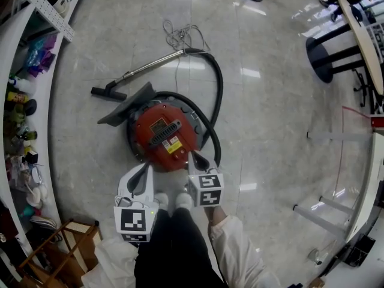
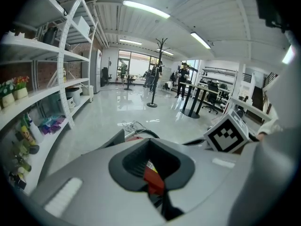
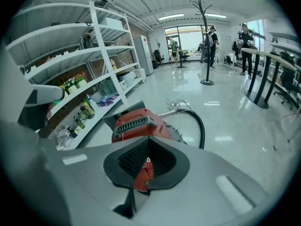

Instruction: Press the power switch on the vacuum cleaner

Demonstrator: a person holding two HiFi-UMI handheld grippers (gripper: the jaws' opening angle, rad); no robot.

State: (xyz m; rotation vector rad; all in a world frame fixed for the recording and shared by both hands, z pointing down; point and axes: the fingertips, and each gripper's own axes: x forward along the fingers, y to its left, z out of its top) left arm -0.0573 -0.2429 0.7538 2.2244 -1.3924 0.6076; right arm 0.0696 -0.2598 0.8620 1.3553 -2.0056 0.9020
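Observation:
The red canister vacuum cleaner [image 1: 161,135] sits on the marble floor right in front of the person's white shoes [image 1: 173,200]. It has a black handle [image 1: 164,134] on top and a yellow label beside it. I cannot make out a power switch. Its black hose [image 1: 219,92] loops round the right side to a metal wand [image 1: 153,64]. My left gripper [image 1: 141,174] hovers at the vacuum's near left edge, jaws shut and empty. My right gripper [image 1: 198,159] hangs at its near right edge, beside the hose, also shut and empty. The right gripper view shows the vacuum [image 3: 137,122] just past the jaws.
White shelving [image 1: 24,95] with bottles curves along the left. A wooden crate [image 1: 71,245] stands lower left. A loose cable [image 1: 180,36] lies beyond the wand. A black-based table [image 1: 333,47] and white table legs [image 1: 327,221] stand to the right. A coat stand [image 3: 206,41] and people are far off.

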